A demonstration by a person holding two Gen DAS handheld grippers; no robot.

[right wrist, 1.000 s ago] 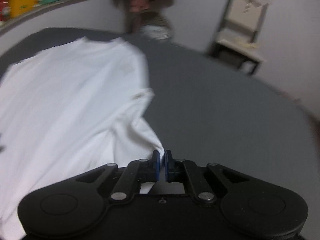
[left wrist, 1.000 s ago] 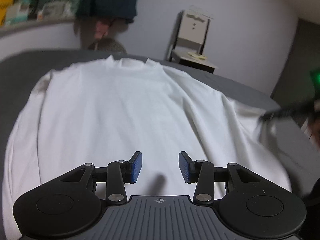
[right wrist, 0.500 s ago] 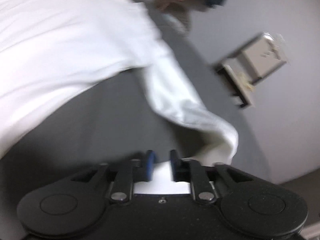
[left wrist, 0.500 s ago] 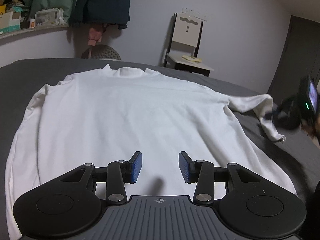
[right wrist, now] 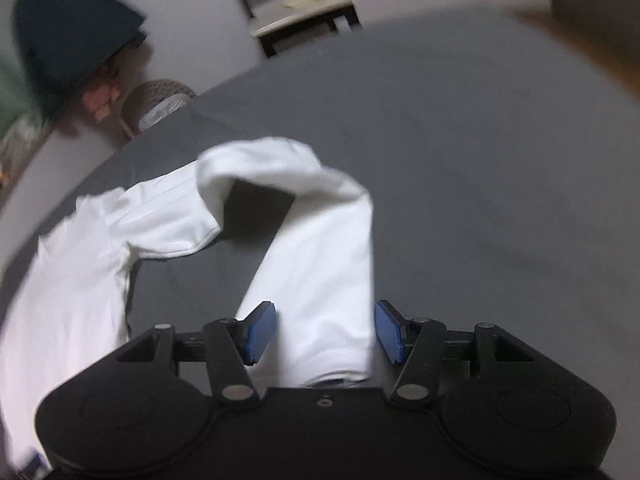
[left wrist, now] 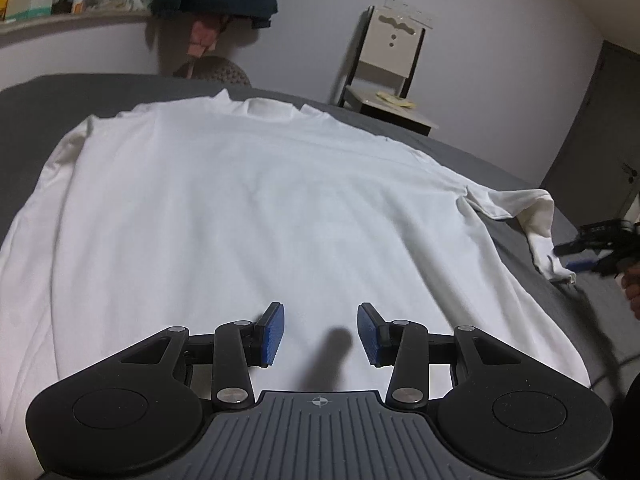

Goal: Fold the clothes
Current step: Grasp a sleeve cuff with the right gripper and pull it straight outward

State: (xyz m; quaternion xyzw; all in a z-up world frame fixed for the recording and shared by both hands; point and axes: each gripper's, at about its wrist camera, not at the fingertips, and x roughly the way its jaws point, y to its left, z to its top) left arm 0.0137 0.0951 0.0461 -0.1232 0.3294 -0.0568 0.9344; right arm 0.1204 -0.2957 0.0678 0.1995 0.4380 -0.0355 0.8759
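A dark grey bed (left wrist: 460, 152) carries everything, its cover smooth and reaching to the far edge by the wall. A white shirt (left wrist: 248, 216) lies spread flat on it, collar at the far end and hem at the near end, covering most of the width. One sleeve (right wrist: 320, 248) runs out sideways from the body onto bare grey cover, bends back on itself in a raised loop, and ends near the bed's side; the right view is blurred, so the cuff may rest on the cover or just above it.
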